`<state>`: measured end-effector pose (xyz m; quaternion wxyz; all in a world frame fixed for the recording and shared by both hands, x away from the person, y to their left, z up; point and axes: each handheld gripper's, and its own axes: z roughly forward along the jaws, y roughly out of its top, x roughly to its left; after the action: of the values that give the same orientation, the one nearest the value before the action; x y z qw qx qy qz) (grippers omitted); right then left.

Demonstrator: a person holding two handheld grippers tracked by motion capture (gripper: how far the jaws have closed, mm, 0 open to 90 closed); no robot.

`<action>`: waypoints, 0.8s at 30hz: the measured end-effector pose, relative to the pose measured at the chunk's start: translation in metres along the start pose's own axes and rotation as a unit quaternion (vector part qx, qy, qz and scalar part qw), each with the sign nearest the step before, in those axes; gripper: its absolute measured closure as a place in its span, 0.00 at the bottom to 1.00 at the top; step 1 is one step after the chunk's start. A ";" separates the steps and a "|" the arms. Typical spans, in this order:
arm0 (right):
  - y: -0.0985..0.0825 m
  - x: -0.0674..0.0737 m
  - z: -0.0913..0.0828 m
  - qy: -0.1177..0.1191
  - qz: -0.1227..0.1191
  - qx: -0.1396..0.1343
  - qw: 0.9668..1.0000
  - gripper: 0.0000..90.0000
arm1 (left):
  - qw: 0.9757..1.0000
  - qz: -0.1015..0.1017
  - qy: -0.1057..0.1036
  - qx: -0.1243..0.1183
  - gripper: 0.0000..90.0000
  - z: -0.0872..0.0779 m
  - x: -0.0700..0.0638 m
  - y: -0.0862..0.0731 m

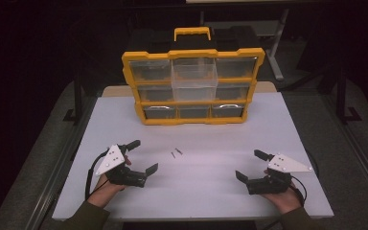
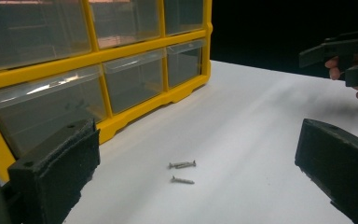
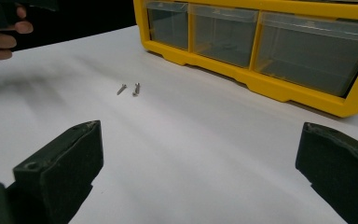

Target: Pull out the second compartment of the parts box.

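Two small screws lie side by side on the white table, between the grippers and in front of the organizer. They appear again as the screws in the left gripper view and the screws in the right gripper view. A yellow drawer organizer with clear drawers stands upright at the table's back; its middle upper drawer is pulled out. My left gripper rests open at the front left, empty. At the front right my right gripper is open and empty too.
The organizer's yellow carry handle sticks up behind it. Table edges run close along left, right and front. Dark floor and table legs surround the table. The far gripper held by a hand appears at the upper right of the left gripper view.
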<state>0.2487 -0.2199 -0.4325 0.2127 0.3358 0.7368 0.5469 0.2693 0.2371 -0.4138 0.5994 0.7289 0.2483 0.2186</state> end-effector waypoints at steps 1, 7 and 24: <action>0.000 0.000 0.000 0.000 0.000 0.000 1.000 0.00 | 1.000 -0.001 0.001 0.001 0.00 -0.002 0.000 -0.001; 0.000 0.000 0.000 -0.001 0.002 0.000 1.000 0.00 | 1.000 -0.007 0.004 0.003 0.00 -0.015 -0.002 -0.007; 0.000 0.000 0.000 0.000 0.003 0.004 1.000 0.00 | 0.999 -0.010 0.026 0.027 0.00 -0.035 0.003 -0.020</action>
<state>0.2489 -0.2202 -0.4329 0.2097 0.3390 0.7382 0.5442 0.2476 0.2687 -0.4266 0.5755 0.7361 0.2768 0.2243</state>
